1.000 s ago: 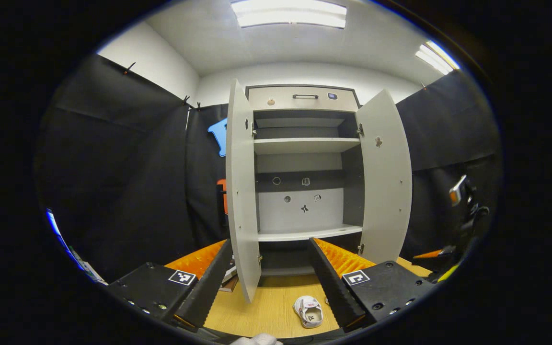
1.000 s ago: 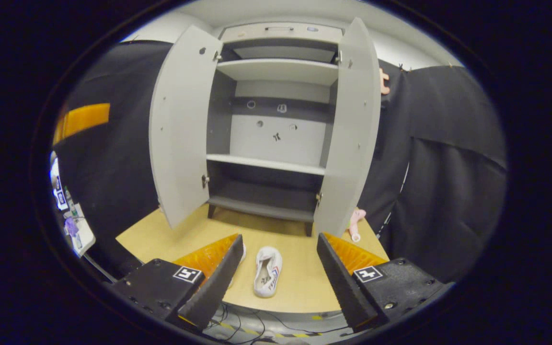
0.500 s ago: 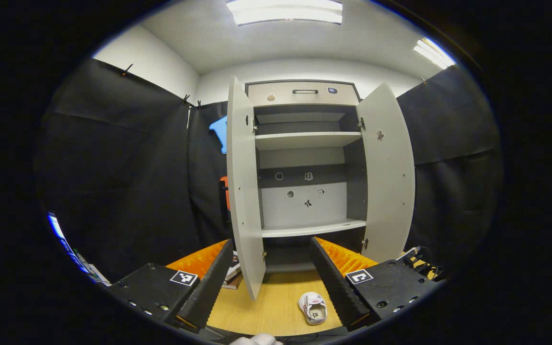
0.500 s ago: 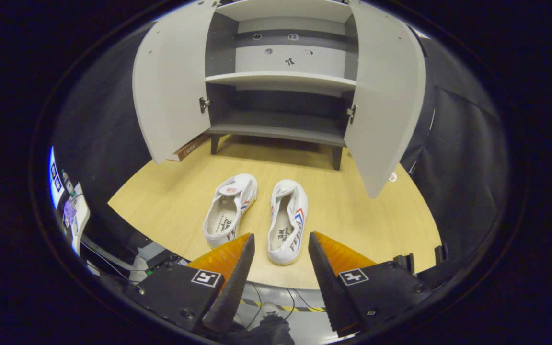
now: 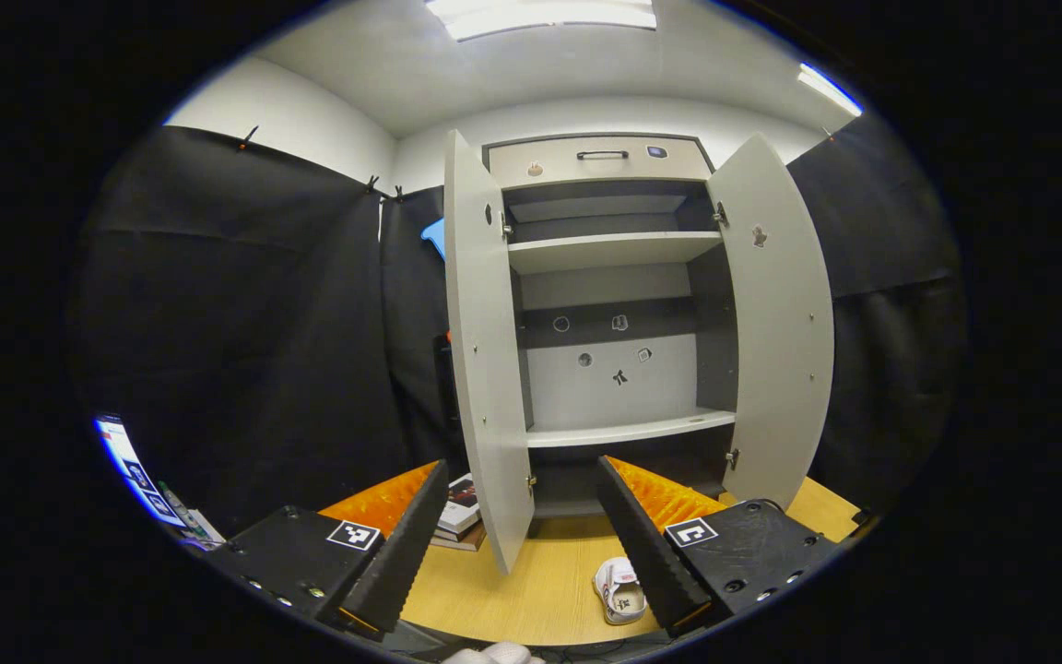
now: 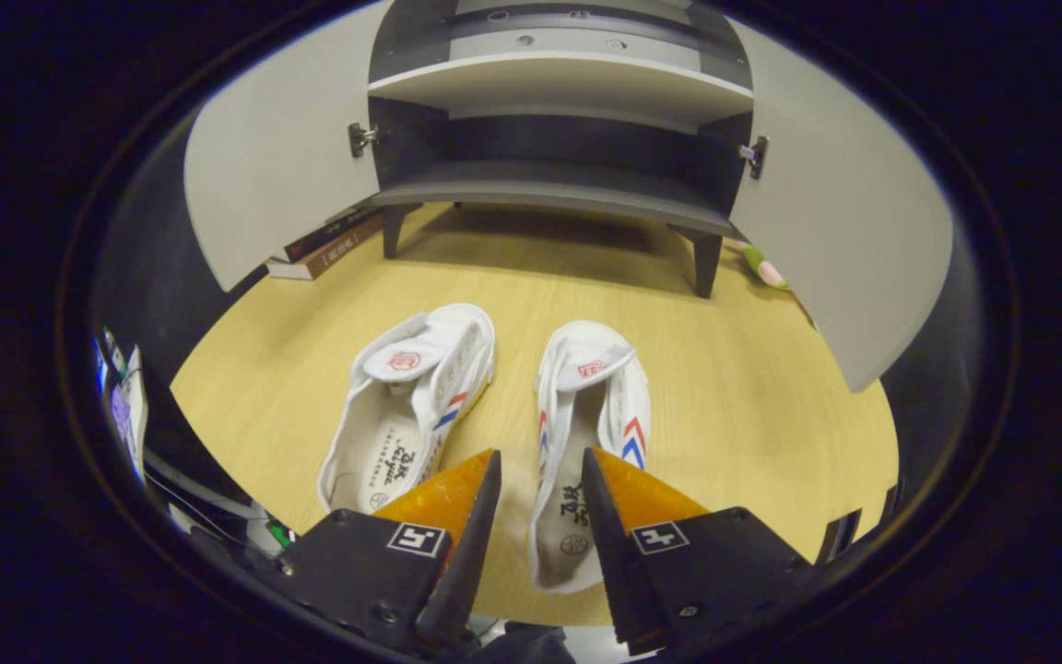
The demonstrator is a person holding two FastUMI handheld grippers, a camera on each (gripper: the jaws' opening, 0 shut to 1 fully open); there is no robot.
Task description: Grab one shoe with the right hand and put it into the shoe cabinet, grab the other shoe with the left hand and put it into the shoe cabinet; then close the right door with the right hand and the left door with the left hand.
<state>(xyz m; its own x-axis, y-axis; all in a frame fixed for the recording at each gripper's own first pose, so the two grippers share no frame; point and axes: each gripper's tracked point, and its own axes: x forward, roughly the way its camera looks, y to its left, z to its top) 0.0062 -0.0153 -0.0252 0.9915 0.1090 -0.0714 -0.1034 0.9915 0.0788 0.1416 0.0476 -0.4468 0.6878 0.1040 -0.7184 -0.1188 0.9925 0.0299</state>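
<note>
Black cloth walls surround a pale shoe cabinet (image 5: pixel 614 304) that stands at the back of a wooden tabletop (image 5: pixel 531 590), and this cabinet is the landmark for everything below.

Left gripper view: your left gripper (image 5: pixel 522 526) hangs in front of the cabinet, well back from it, its fingers spread wide with nothing between them. Both cabinet doors stand open, the left door (image 5: pixel 485 369) and the right door (image 5: pixel 784 323) swung out toward you. The shelves inside look bare. A small stack of books (image 5: pixel 459 521) lies on the table just beside the cabinet's foot, under the left door. One white shoe (image 5: pixel 621 592) lies on the table in front of the cabinet.

Right gripper view: your right gripper (image 6: pixel 536 516) is low over the table in front of the cabinet, jaws partly open and not gripping. Two white shoes lie side by side, toes toward the cabinet. The right shoe (image 6: pixel 595 415) sits between your fingers at its heel end; whether a finger touches it cannot be told. The left shoe (image 6: pixel 420 397) lies just beside it.

You appear to be on the first step, grabbing a shoe with the right hand. Next, judge that you need to lower the fingers around the right shoe's heel and close firmly before lifting it to the cabinet's bottom shelf (image 6: pixel 549 194).
</note>
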